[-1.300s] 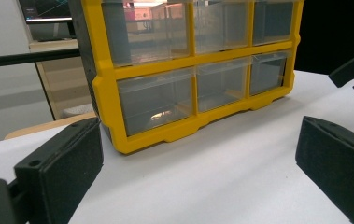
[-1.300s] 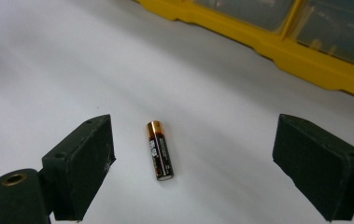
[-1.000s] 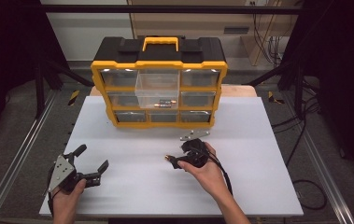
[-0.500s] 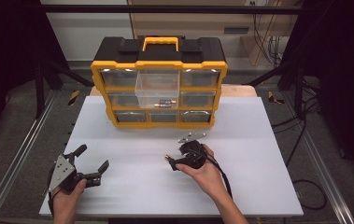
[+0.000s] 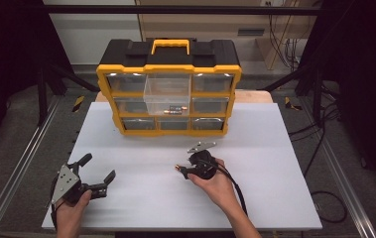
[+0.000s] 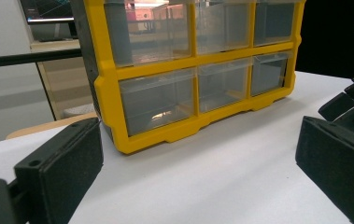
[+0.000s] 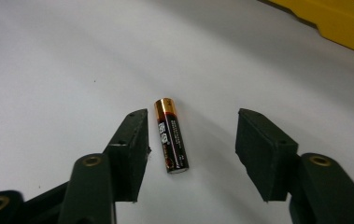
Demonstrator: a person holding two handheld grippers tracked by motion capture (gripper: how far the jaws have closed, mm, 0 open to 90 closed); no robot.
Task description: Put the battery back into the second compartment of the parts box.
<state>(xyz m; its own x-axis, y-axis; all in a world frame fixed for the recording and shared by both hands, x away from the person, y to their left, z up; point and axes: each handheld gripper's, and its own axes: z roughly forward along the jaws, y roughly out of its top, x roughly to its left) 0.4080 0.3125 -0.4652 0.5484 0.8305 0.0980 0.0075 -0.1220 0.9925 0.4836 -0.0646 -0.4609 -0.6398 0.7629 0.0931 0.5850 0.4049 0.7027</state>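
Note:
A black-and-gold battery (image 7: pixel 171 135) lies flat on the white table (image 5: pixel 275 148). My right gripper (image 7: pixel 193 123) stands over it with a jaw on either side; the left pad is close to the battery and the right pad is clearly apart from it. Its jaws have just been closing, with the battery between them and not pressed. In the high view the right gripper (image 5: pixel 185 171) is at centre front, with the battery's gold end (image 5: pixel 177 167) peeking out. My left gripper (image 5: pixel 97 167) rests at front left, open with nothing between its pads (image 6: pixel 58 168).
A yellow-and-black drawer organizer (image 5: pixel 168 67) stands at the back of the table. Its middle clear drawer (image 5: pixel 168 91) is pulled out with batteries (image 5: pixel 175 111) in it. A small grey metal piece (image 5: pixel 201 147) lies just beyond the right hand. Dark frame posts flank the table.
The right gripper's jaws have narrowed around the battery. Both hands have stayed about where they were.

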